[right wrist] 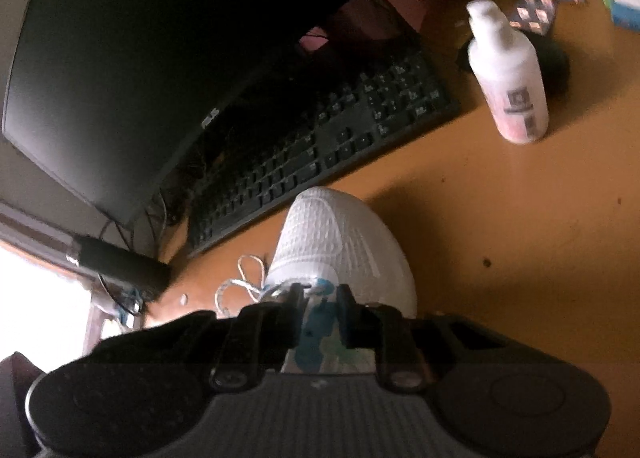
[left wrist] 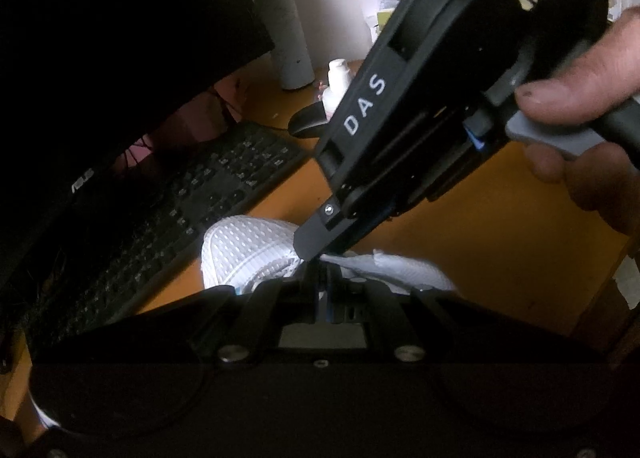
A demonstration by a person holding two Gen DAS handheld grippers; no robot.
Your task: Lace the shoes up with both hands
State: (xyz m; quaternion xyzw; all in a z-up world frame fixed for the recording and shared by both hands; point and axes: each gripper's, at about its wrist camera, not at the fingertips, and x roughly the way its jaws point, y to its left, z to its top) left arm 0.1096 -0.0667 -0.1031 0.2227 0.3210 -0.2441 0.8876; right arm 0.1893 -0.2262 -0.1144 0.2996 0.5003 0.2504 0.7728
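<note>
Crowding white shoe (right wrist: 340,242) against keyboard (right wrist: 320,137) edge; desk (right wrist: 520,238) rightward open

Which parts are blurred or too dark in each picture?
Left wrist view: the monitor is almost black, the shoe overexposed. Right wrist view: the bottle is smeared by motion, the window blown out, the desk edges bent by fisheye.

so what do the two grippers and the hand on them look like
Both are black plastic. The right gripper has slim flat fingers, white "DAS" lettering, a handwritten tape label and a grey trigger under a bare hand. The left gripper shows silver screws.
</note>
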